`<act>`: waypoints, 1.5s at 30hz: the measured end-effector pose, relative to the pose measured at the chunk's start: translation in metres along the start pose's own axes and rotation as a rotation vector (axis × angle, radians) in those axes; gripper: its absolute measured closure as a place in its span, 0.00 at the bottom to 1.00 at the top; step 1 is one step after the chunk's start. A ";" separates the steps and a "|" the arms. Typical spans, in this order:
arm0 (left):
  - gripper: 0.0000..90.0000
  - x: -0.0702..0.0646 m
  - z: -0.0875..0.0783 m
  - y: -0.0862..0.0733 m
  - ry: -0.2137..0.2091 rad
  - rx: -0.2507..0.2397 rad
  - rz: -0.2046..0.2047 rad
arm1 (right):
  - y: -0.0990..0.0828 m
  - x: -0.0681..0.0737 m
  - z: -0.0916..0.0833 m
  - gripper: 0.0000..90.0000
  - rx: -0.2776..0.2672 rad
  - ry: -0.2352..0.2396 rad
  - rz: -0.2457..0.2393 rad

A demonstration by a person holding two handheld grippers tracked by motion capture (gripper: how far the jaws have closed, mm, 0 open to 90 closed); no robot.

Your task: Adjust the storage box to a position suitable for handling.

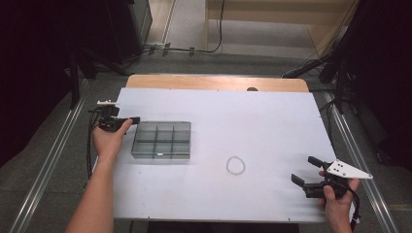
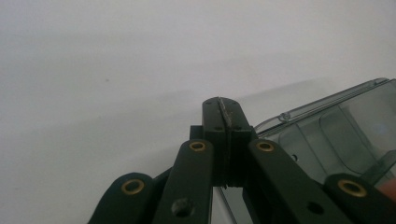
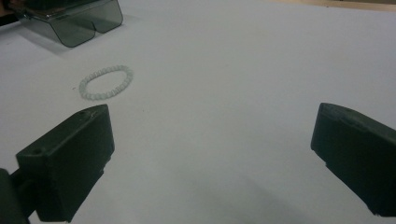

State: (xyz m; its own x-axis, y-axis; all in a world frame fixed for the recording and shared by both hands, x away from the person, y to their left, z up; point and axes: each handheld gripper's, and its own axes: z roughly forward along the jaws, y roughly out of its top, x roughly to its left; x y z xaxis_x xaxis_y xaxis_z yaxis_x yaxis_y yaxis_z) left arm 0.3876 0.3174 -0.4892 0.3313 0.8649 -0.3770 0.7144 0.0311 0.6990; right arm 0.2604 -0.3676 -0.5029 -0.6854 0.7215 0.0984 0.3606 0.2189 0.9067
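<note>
The bench (image 1: 272,116) is presenting a white top with a bare wooden strip showing along its far edge. A clear compartment box (image 1: 161,140) is lying on its left part. A pale beaded bracelet (image 1: 235,165) is lying flat right of the box, well apart from it.

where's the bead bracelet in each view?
High view: bead bracelet lies on the white table, lower middle, right of the clear box.
Left gripper view: not in it.
Right gripper view: upper left, ahead of the open jaws.
Shared landmark: the clear box.
</note>
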 end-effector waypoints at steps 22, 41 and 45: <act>1.00 -0.011 0.005 -0.006 -0.020 -0.035 -0.011 | 0.000 0.000 0.000 0.00 0.000 0.002 0.003; 1.00 -0.004 -0.001 -0.026 0.007 -0.032 -0.064 | 0.000 0.000 0.000 0.00 0.004 -0.001 0.002; 1.00 -0.007 -0.001 -0.029 0.017 -0.036 -0.063 | 0.000 0.000 0.000 0.00 0.005 -0.003 0.001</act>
State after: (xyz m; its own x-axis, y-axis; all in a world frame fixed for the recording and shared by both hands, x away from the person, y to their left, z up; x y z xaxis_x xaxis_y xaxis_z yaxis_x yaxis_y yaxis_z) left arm 0.3637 0.3107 -0.5064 0.2757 0.8691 -0.4106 0.7110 0.1031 0.6956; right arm 0.2606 -0.3675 -0.5030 -0.6831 0.7236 0.0986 0.3650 0.2214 0.9043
